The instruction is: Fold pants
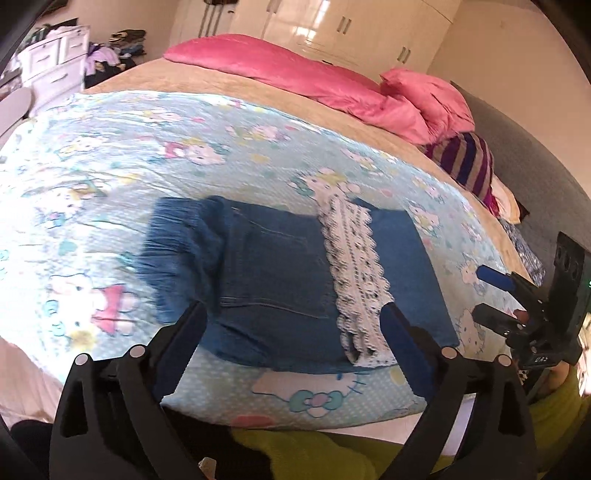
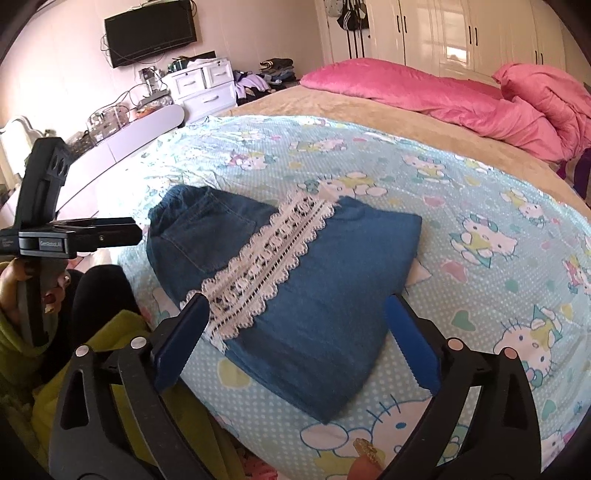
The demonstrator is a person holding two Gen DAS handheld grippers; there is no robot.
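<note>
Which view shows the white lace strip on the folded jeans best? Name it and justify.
The right wrist view: the lace strip runs sharp and nearly whole across the jeans. The left wrist view shows the strip too, but motion-blurred, its near end beside a finger.

A cartoon-print sheet (image 2: 461,192) covers the bed, pink quilt (image 2: 424,92) behind, television (image 2: 149,33) wall-mounted.

Left hand-held gripper (image 1: 293,325) jaws wide apart, empty; right hand-held gripper (image 2: 295,321) likewise, angled downward.
</note>
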